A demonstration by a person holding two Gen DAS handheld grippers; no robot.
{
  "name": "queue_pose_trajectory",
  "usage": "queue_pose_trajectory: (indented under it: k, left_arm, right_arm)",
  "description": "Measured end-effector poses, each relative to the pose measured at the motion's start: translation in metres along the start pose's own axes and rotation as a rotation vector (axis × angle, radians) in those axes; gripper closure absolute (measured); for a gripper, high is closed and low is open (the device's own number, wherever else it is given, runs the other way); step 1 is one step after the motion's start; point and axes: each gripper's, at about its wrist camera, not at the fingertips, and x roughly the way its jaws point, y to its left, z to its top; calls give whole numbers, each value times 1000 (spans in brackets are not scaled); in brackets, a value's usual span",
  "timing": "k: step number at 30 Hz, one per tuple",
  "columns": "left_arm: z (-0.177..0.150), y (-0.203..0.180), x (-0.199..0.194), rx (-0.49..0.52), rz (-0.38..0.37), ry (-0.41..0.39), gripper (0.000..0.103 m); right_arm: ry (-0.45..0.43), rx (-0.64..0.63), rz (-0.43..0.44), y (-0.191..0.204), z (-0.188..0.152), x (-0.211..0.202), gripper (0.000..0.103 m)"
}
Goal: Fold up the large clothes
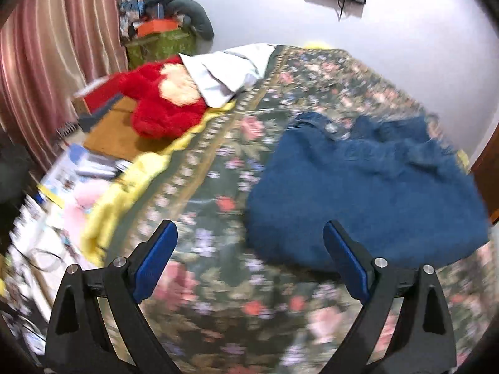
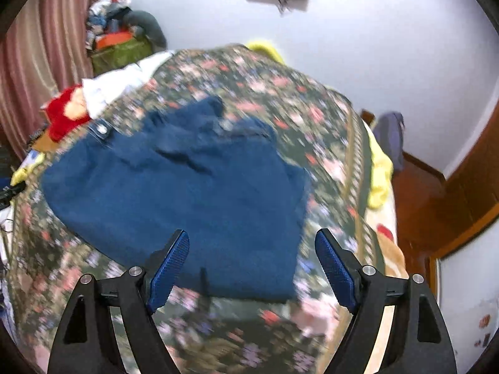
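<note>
Red plush toy [image 1: 165, 106] and white pillow [image 1: 224, 71] are sitting at your far left, off the floral bedspread [image 1: 218, 205]. You are holding the left gripper [image 1: 249, 261] wide and empty over the spread, beside the folded blue jeans [image 1: 358, 193]. Your right gripper [image 2: 252, 268] is hovering wide and empty above their near edge. The fold is looking nearly finished; next you probably need to smooth or halve the bundle.
</note>
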Motion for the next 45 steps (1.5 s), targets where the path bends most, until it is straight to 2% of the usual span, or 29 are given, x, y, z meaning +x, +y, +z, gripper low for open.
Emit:
queue_pose_trajectory:
  k: [2, 4, 7, 11, 16, 18, 20, 21, 27, 30, 31, 32, 35, 40, 45]
  left_arm:
    - [-2, -8, 5, -49, -61, 38, 8]
    - [-8, -15, 17, -103, -123, 82, 8]
    - [-16, -19, 39, -195, -194, 159, 8]
    - [-34, -15, 73, -379, -308, 272, 8]
    - [-44, -11, 102, -518, -390, 325, 10]
    - [-41, -11, 112, -534, -402, 326, 12]
    - [-39, -11, 120, -535, -408, 317, 20]
    - [-35, -13, 125, -533, -405, 310, 21]
    - [-11, -27, 150, -439, -322, 240, 34]
    - [0, -34, 152, -392, -261, 213, 48]
    - [2, -35, 149, -384, -253, 207, 55]
    - [4, -34, 143, -374, -254, 195, 63]
    - [13, -42, 108, -270, -244, 123, 68]
    - [23, -61, 36, -94, -201, -34, 69]
    - [16, -63, 7, -37, -149, -59, 69]
  right_arm:
    - [-29, -1, 35, 14, 10, -4, 18]
    - [-51, -4, 76, 29, 19, -5, 12]
    - [-58, -24, 115, 51, 27, 2, 10]
    - [2, -95, 112, 79, 27, 37, 10]
    - [133, -175, 77, 98, 11, 94, 10]
    - [175, -193, 76, 99, 4, 111, 10]
    - [196, -196, 84, 100, -3, 122, 10]
    - [188, -187, 91, 99, -6, 123, 9]
    - [179, -166, 121, 93, -7, 125, 7]
    - [178, -167, 124, 94, -6, 126, 7]
    - [179, -166, 128, 95, -5, 126, 7]
    - [183, -165, 132, 96, -5, 125, 7]
    - [202, -169, 135, 98, -1, 121, 7]
    - [206, -121, 237, 107, 13, 98, 7]
    - [247, -131, 367, 146, 16, 95, 6]
